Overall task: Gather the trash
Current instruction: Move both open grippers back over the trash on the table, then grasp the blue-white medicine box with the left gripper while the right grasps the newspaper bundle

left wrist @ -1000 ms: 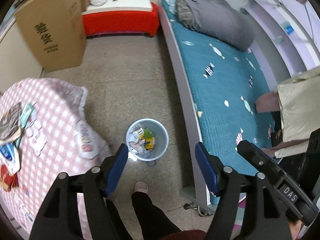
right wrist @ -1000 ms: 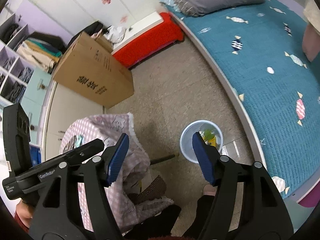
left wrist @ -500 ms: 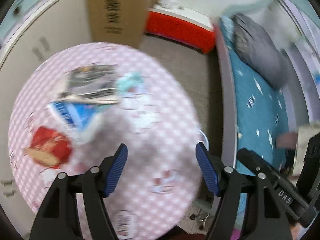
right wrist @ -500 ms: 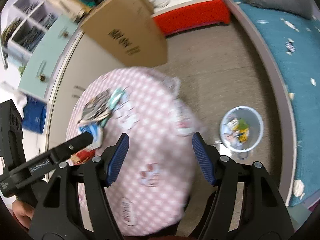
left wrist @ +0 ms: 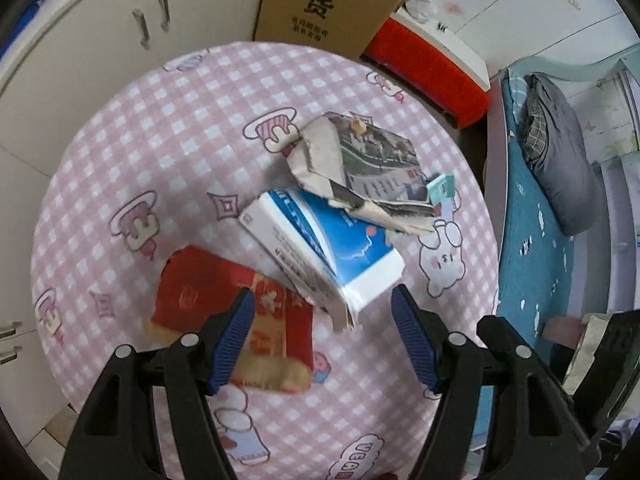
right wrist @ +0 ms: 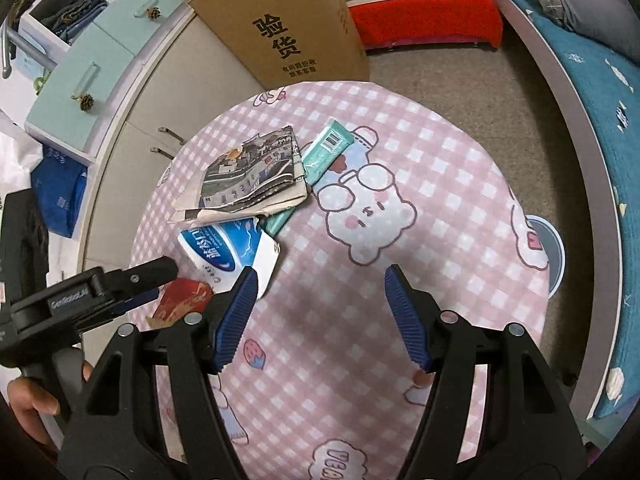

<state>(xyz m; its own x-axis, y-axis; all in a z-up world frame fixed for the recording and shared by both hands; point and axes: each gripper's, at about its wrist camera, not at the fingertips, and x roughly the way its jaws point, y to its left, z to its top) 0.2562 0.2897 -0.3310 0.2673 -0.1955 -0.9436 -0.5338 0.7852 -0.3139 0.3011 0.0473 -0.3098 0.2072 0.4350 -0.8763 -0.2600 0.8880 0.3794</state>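
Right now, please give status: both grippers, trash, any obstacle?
Left gripper open, empty, above red wrapper and blue box. Right gripper open, empty. Crumpled newspaper overlaps the box. Bin beyond the table edge.

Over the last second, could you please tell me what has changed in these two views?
Both views swung away from the floor and the trash bin, over to the round table. The left gripper now hangs above the red wrapper and blue-and-white box; the right gripper hangs over bare tablecloth. Nothing was taken or let go. Both stayed open and empty; the newspaper and green packet lie as before.
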